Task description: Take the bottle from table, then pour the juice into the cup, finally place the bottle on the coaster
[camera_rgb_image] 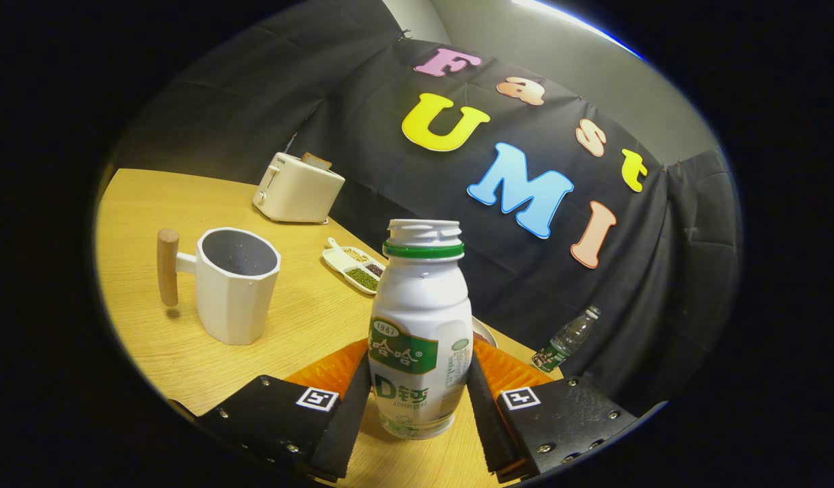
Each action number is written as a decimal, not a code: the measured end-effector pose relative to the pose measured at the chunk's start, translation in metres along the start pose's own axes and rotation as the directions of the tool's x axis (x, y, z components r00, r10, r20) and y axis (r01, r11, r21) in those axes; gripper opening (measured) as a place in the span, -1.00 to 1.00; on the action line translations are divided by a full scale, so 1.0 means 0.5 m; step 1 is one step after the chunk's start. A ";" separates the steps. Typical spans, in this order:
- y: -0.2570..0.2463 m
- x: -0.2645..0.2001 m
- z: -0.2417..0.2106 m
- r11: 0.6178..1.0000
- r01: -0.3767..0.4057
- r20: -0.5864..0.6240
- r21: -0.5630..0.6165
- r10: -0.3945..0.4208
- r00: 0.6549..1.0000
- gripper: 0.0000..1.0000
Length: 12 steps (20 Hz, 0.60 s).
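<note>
Item: bottle point(420, 332), white plastic, green neck ring, cap off and threaded mouth open, printed label round the middle; stands upright on the wooden table point(301, 318), or is barely lifted from it, which cannot be told. It sits between the two fingers of the tool point(420, 390), whose inner faces lie against the lower body on either side, so the tool appears pinched on the bottle. Handling, as a judgement: thin-walled and light, weight depending on the juice inside, the level hidden by the opaque wall; smooth and somewhat slippery; the body would likely dent under hard pressure, and with the mouth open any squeeze or jolt could spill. Best hold is the straight lower body, below the shoulder and across the label, where the fingers sit now; the tapering neck would let it slide. Cup point(235, 288): white, faceted, wooden side handle, standing left of the bottle and a little farther off, mouth up. Toaster point(298, 188): beyond the cup, by the wall. Divided dish of grains point(354, 268): between cup and bottle, farther back. Small clear bottle point(566, 339): right of the bottle, leaning at the cloth. A round edge shows just behind the bottle, perhaps the coaster; not certain.
</note>
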<state>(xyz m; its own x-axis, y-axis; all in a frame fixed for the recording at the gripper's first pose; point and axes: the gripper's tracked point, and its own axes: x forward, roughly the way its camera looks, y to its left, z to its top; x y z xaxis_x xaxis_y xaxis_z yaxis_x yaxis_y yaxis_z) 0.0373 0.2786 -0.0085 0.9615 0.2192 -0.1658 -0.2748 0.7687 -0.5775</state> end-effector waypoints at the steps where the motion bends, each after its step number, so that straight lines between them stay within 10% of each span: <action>1: 0.002 0.001 0.003 1.000 -0.002 0.000 -0.011 0.002 1.000 0.45; 12: 0.035 0.016 0.020 0.988 -0.027 0.003 -0.152 0.027 1.000 0.45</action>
<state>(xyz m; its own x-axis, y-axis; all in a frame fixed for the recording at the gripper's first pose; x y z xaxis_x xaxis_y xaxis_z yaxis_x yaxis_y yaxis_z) 0.0399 0.3000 -0.0119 0.9537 0.2416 -0.1794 -0.2972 0.6624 -0.6877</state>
